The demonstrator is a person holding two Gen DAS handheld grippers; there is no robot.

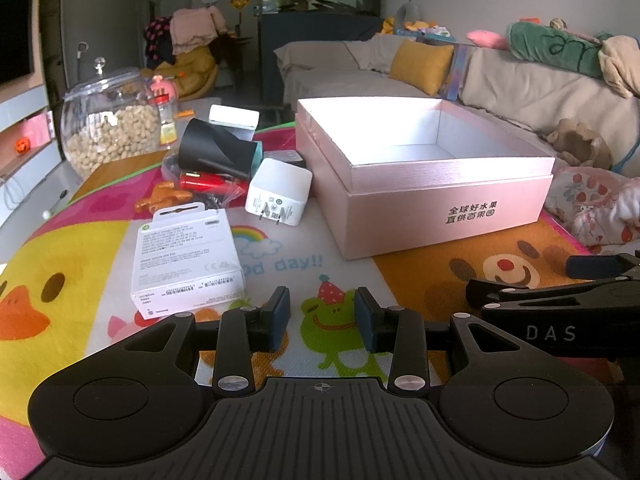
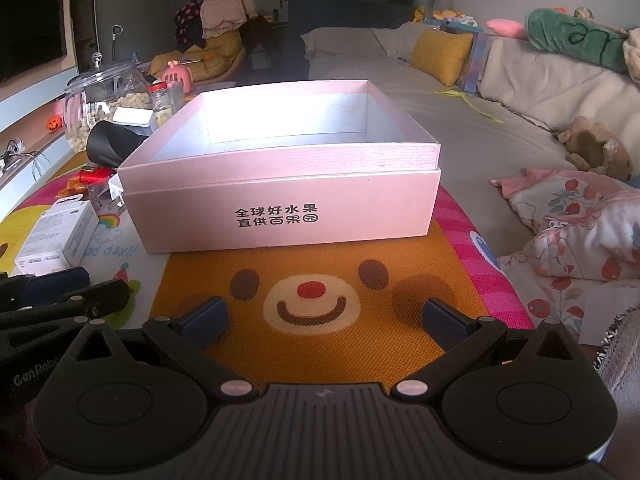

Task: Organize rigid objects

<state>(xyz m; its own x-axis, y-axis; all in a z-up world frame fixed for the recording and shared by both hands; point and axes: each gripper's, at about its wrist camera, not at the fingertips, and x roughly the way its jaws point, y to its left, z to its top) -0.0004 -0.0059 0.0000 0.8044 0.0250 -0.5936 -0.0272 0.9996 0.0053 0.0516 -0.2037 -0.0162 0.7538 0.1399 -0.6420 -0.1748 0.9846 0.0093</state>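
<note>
A living room, with a long beige sofa (image 1: 500,80) running behind a cartoon-printed play mat (image 2: 304,304) that covers the surface. Straight ahead of the right gripper (image 2: 324,320) sits a big pink gift box (image 2: 280,184), lid off, nothing visible inside it; from the left gripper (image 1: 322,318) the same box lies ahead and to the right. Further out to the left gripper's left stands a round clear jar (image 1: 112,128) of pale nuts. Nearer in front of it lies a clutter: a black cylinder (image 1: 216,148) on its side, a white charger box (image 1: 186,256) just ahead-left of the fingers, a white plug adapter (image 1: 278,192) beside the pink box, and a red item (image 1: 200,180) in clear wrapping. Both grippers are released over the mat, the right spread wide, the left partly parted, nothing between their pads.
</note>
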